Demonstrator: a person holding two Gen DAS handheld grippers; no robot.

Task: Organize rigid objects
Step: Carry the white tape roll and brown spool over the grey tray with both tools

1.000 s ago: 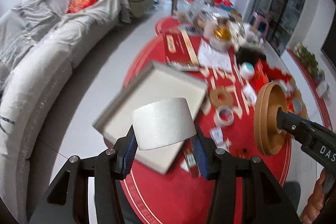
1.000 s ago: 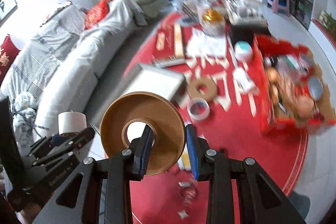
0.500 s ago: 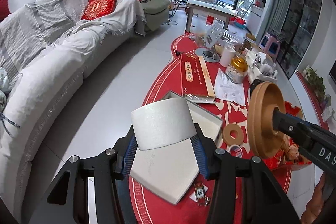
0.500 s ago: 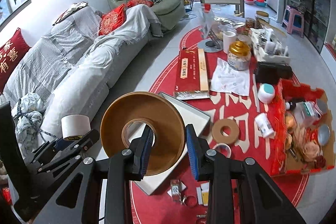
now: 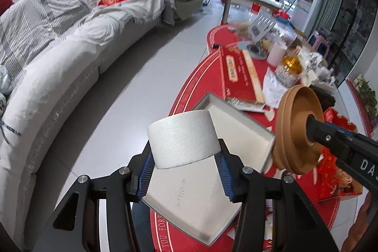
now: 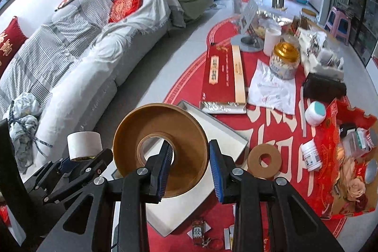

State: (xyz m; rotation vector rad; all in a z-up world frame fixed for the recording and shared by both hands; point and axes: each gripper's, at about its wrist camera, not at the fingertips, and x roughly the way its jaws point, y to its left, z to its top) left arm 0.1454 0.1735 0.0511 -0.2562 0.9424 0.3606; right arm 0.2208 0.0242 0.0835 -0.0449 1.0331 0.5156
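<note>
My left gripper [image 5: 183, 158] is shut on a white tape roll [image 5: 183, 137] and holds it above a shallow white tray [image 5: 203, 200] on the red round table. The roll also shows in the right wrist view [image 6: 83, 145]. My right gripper [image 6: 190, 165] is shut on a large brown tape roll [image 6: 160, 148], one finger through its core, also above the tray [image 6: 226, 136]. That roll shows in the left wrist view [image 5: 298, 134] at the right. A smaller brown tape roll [image 6: 265, 161] lies on the table beside the tray.
A red flat box [image 6: 223, 77], a gold-lidded jar [image 6: 284, 60], a white paper [image 6: 271, 89], a black pouch [image 6: 324, 86] and a red box of small items [image 6: 349, 152] crowd the table. A grey sofa [image 5: 59, 58] runs along the left.
Both grippers have risen and tilted up, so the tray and table sit lower in both views. Both still hold their rolls.
</note>
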